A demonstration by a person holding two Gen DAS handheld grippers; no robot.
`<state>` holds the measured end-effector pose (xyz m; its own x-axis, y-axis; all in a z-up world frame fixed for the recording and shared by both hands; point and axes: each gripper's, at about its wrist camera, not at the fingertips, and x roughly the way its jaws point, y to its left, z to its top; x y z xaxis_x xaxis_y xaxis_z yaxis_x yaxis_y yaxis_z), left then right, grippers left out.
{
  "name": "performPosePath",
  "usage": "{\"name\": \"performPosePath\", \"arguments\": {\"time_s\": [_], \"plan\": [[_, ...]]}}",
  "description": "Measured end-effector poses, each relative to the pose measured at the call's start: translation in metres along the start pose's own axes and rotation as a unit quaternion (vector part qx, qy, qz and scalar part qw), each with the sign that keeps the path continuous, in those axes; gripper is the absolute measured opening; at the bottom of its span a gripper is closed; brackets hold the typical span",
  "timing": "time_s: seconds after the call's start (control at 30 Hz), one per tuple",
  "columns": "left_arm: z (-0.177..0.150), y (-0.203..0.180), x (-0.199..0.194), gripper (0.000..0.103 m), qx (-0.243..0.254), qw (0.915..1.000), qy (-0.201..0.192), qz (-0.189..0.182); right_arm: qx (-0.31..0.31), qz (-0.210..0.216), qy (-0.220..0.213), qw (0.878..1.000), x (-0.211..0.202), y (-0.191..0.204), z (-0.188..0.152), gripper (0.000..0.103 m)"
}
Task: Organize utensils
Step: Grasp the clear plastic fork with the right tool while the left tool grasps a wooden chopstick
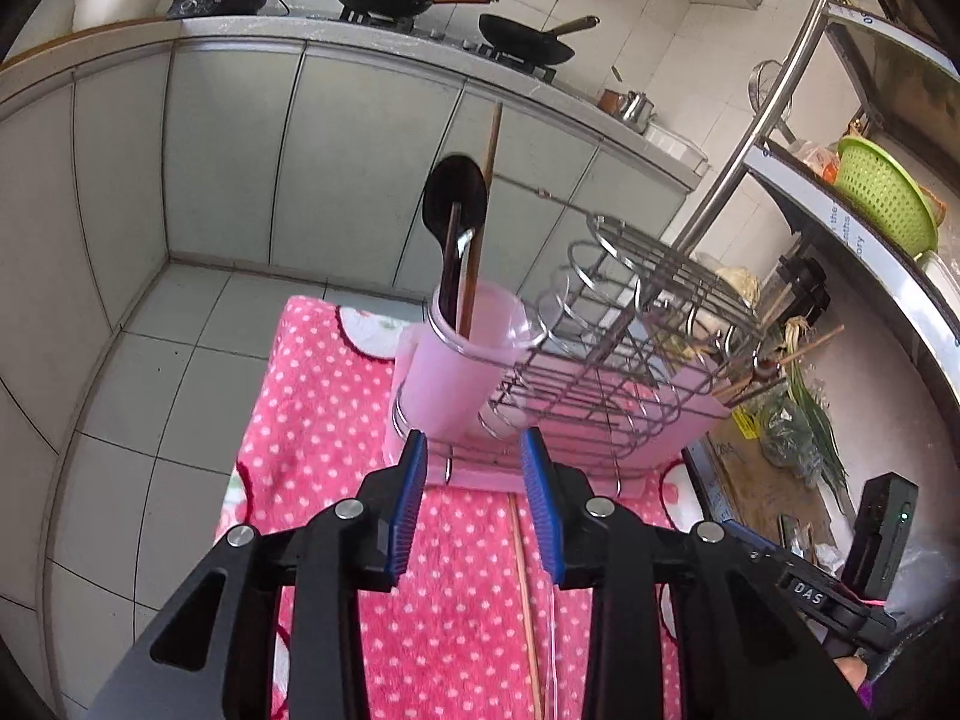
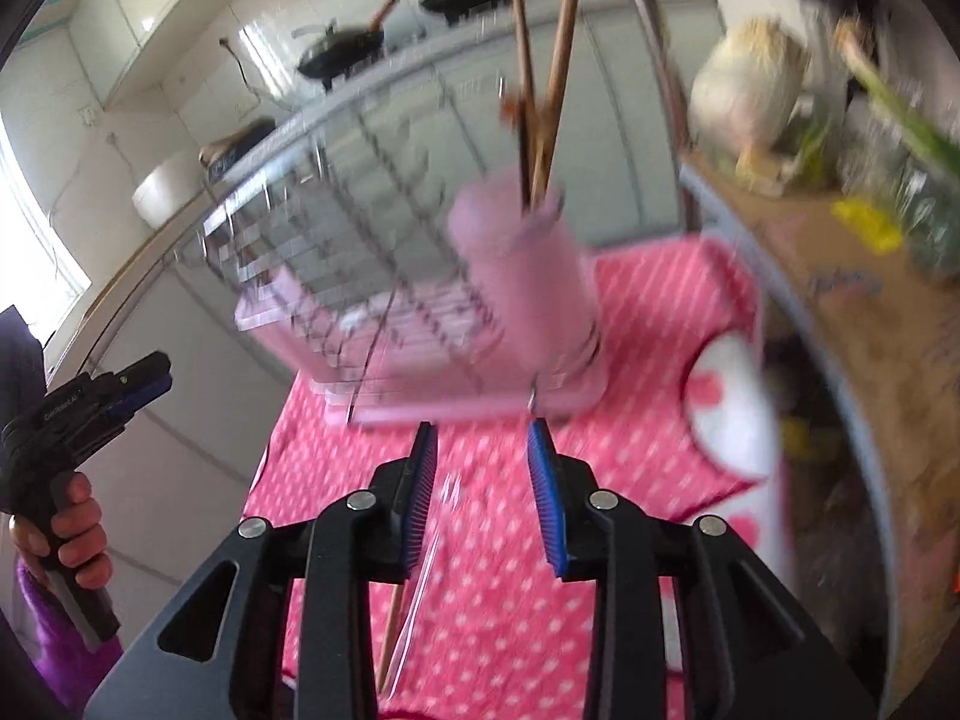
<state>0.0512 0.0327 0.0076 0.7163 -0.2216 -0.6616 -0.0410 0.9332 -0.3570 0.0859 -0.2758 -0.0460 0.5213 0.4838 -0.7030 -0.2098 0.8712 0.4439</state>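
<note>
Left gripper [image 1: 474, 450]: jaws spread, nothing between them, poised just short of the pink cup [image 1: 456, 372] at the near end of the wire dish rack [image 1: 624, 336]. Right gripper [image 2: 483, 441]: jaws likewise spread and empty, aimed at the other end of the same rack [image 2: 336, 276], where a second pink cup [image 2: 528, 276] sits; this view smeared by motion blur.

In the left-wrist view, upright in the cup inside its wire ring: a black spoon [image 1: 453, 198] with the bowl up, a metal-handled utensil [image 1: 462, 246] leaning against it, and a wooden chopstick [image 1: 489, 168] rising above both. Rack seated on a pink drip tray [image 1: 690, 402], tray resting on a pink polka-dot cloth [image 1: 336, 420] over the surface.

Flat on the cloth below the left jaws: one wooden chopstick [image 1: 525, 600], and beside it a thin clear stick [image 1: 552, 648], hard to identify. Same pair visible under the right jaws, chopstick [image 2: 393, 630] and clear piece [image 2: 420, 588] side by side.

In the right-wrist view, two brown chopsticks [image 2: 543, 90] standing crossed in the cup there. Left gripper [image 2: 102, 402] also seen at far left, gripped by a hand [image 2: 66, 534].

Behind: a counter with two black pans [image 1: 522, 39], and a green colander [image 1: 882, 198] on a shelf at right.
</note>
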Motion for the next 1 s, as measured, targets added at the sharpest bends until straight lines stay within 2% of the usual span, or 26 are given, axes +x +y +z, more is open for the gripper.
{"name": "performPosePath", "arguments": {"time_s": [0.2, 0.27, 0.4, 0.47, 0.53, 0.63, 0.7, 0.73, 1.0], "plan": [[-0.030, 0.001, 0.024, 0.032, 0.014, 0.9987, 0.050, -0.001, 0.043, 0.038, 0.118, 0.991, 0.065, 0.010, -0.018, 0.031], [-0.037, 0.001, 0.031, 0.032, 0.013, 0.9980, 0.061, -0.004, 0.047, 0.032, 0.151, 0.987, 0.086, 0.015, -0.023, 0.031], [-0.045, 0.003, 0.042, 0.032, 0.012, 0.9968, 0.079, -0.010, 0.047, 0.016, 0.181, 0.982, 0.106, 0.022, -0.033, 0.031], [-0.045, 0.002, 0.048, 0.032, 0.013, 0.9962, 0.086, -0.011, 0.046, 0.007, 0.185, 0.982, 0.113, 0.025, -0.035, 0.030], [-0.046, 0.002, 0.054, 0.032, 0.012, 0.9955, 0.093, -0.012, 0.045, -0.002, 0.191, 0.981, 0.122, 0.028, -0.036, 0.022], [-0.046, 0.000, 0.064, 0.032, 0.015, 0.9943, 0.105, -0.013, 0.043, -0.014, 0.197, 0.979, 0.136, 0.031, -0.038, 0.015], [-0.046, -0.003, 0.073, 0.032, 0.016, 0.9930, 0.116, -0.018, 0.032, -0.021, 0.191, 0.981, 0.141, 0.035, -0.039, 0.012], [-0.046, -0.004, 0.077, 0.032, 0.017, 0.9921, 0.122, -0.021, 0.024, -0.028, 0.185, 0.982, 0.142, 0.037, -0.040, 0.007], [-0.050, -0.021, 0.129, 0.027, 0.016, 0.9811, 0.191, -0.026, 0.059, -0.025, 0.143, 0.988, 0.115, 0.010, -0.037, 0.005]]}}
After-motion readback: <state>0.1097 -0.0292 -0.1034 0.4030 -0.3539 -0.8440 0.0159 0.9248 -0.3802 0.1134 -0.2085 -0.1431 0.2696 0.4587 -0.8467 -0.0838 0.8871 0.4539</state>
